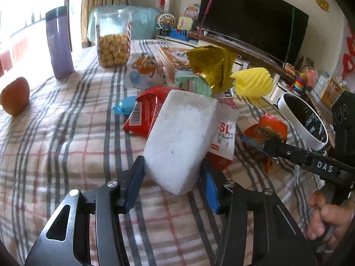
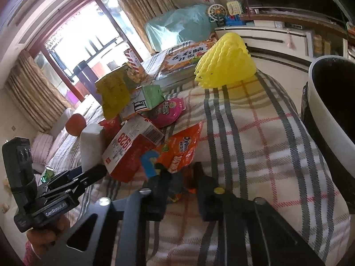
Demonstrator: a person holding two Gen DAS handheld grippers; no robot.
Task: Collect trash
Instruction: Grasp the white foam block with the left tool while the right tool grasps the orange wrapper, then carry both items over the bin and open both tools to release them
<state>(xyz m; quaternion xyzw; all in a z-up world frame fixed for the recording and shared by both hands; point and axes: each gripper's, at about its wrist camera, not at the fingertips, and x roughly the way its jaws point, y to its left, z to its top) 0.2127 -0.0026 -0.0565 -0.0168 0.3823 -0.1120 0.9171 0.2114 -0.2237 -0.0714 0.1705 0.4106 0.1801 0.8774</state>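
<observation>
Both grippers are working over the plaid-covered table (image 1: 66, 146). Closest in, the left gripper (image 1: 173, 177) is straddling a white foam block (image 1: 179, 137), its blue pads (image 1: 210, 188) sitting against the block's two sides, so it looks clamped on the foam. That block is leaning tilted at the near side of the trash heap in the middle of the table, touching a red-and-white carton (image 1: 224, 137).

Toward the table's right edge, the right gripper (image 2: 179, 177) is pinching the lower end of an orange snack wrapper (image 2: 179, 148), jaws drawn nearly together on the foil. In the left wrist view the same wrapper (image 1: 266, 130) is lying just beside the carton.

Behind these, a red packet (image 1: 144, 115), a crumpled gold foil (image 1: 213, 66), a pink wrapper (image 2: 164, 110) and a yellow foam net (image 2: 224, 59) are lying piled or scattered. A white bin with a black liner (image 2: 328, 119) is standing just off the right edge.

At the far left corner, a purple tumbler (image 1: 60, 42) and a jar of biscuits (image 1: 113, 40) are standing upright, with an orange fruit (image 1: 15, 95) near the left edge.
</observation>
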